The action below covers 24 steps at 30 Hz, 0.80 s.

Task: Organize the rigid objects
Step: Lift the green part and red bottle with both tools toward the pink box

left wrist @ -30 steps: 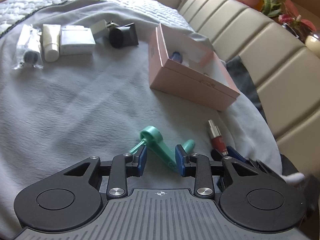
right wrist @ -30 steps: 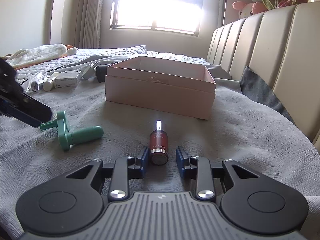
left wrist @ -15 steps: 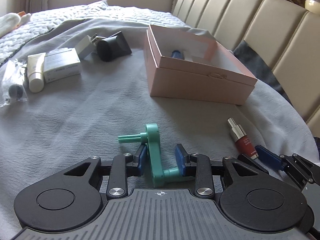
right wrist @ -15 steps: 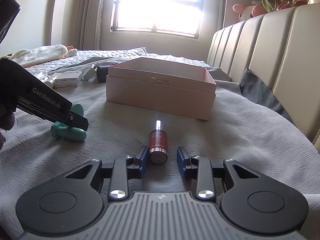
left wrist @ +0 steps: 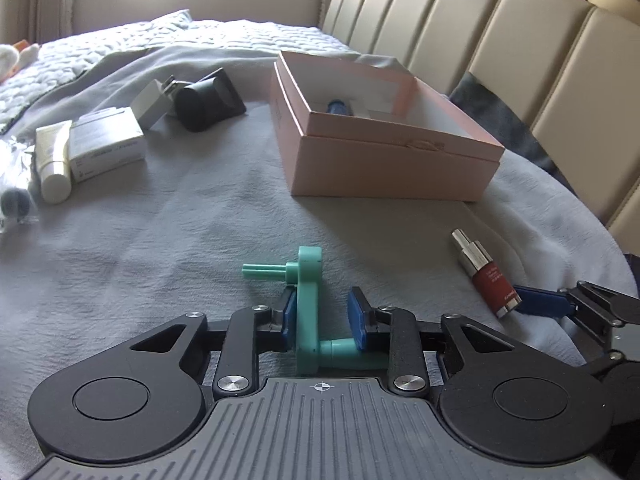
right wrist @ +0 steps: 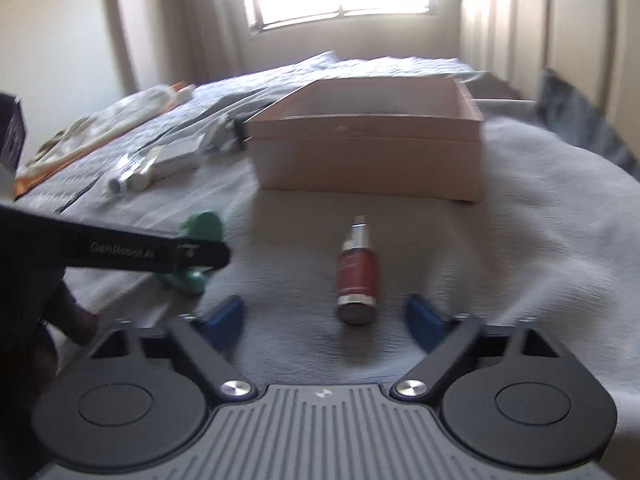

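A green crank-shaped plastic piece (left wrist: 308, 304) lies on the grey blanket between the fingers of my left gripper (left wrist: 323, 315). Its jaws are closing; the left pad is against the crank's bar and a gap remains at the right pad. A small red bottle (right wrist: 356, 276) with a silver cap lies with its base between the fingers of my right gripper (right wrist: 324, 318). Those jaws are opening wide and touch nothing. An open pink box (left wrist: 384, 168) stands beyond both, with a blue item (left wrist: 340, 107) inside. The left wrist view shows the red bottle (left wrist: 490, 276) with a blue right fingertip (left wrist: 540, 304) at its base.
At the far left lie a white tube (left wrist: 54, 160), a white carton (left wrist: 106, 144), a small grey box (left wrist: 154, 104), a black object (left wrist: 208, 100) and a clear packet (left wrist: 14, 200). A padded beige headboard (left wrist: 540, 60) and a dark cushion (left wrist: 492, 108) border the right side.
My right gripper's jaws have swung wide apart from the red bottle's base, and its view has tipped down. My left gripper rolled level and its pads have drawn in around the green crank.
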Each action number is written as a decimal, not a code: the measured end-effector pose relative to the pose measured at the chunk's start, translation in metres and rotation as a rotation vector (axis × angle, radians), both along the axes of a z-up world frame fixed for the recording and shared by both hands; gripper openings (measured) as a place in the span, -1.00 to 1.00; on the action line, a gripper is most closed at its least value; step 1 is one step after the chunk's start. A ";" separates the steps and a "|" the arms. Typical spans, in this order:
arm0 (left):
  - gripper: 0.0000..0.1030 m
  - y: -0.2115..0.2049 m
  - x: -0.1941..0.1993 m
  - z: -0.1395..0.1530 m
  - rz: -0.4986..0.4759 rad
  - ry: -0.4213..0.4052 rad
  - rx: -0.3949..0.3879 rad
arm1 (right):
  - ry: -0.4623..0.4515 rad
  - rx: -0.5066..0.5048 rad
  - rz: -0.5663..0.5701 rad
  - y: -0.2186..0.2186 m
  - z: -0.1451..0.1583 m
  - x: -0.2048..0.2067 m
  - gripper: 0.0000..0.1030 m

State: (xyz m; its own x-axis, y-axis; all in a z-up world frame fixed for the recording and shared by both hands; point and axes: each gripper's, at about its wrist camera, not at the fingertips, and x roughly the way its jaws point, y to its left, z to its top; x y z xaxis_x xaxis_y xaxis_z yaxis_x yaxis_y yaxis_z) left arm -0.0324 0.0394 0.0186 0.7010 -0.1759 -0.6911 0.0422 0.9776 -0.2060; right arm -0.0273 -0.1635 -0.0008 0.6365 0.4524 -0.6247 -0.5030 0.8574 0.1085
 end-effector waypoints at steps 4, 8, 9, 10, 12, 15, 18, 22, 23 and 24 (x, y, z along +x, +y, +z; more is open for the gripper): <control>-0.68 0.011 -0.008 0.000 0.005 0.001 -0.038 | -0.044 -0.067 0.006 0.011 0.004 -0.007 0.82; -0.70 0.019 -0.018 0.000 -0.009 0.002 -0.059 | -0.077 -0.022 -0.050 0.001 0.025 -0.007 0.54; -0.70 0.020 -0.020 0.000 -0.013 0.000 -0.058 | -0.105 -0.024 -0.071 0.001 0.031 -0.007 0.54; -0.70 0.019 -0.021 0.000 -0.016 -0.003 -0.053 | -0.134 -0.040 -0.100 0.003 0.037 -0.003 0.54; -0.70 0.017 -0.022 0.001 -0.017 -0.006 -0.040 | -0.142 -0.077 -0.128 0.010 0.042 0.009 0.49; -0.70 0.016 -0.024 0.002 -0.021 -0.009 -0.033 | -0.050 -0.114 -0.118 0.024 0.033 0.036 0.18; -0.70 0.019 -0.029 0.002 -0.030 -0.012 -0.042 | 0.009 -0.161 -0.119 0.033 0.021 0.045 -0.30; -0.71 0.023 -0.036 0.001 -0.043 -0.030 -0.058 | -0.029 -0.165 -0.106 0.032 0.029 0.025 -0.61; -0.71 0.023 -0.036 0.001 -0.044 -0.036 -0.060 | -0.040 -0.162 -0.099 0.031 0.033 0.020 -0.61; -0.72 0.022 -0.037 0.002 -0.045 -0.042 -0.060 | -0.052 -0.164 -0.093 0.030 0.037 0.014 -0.61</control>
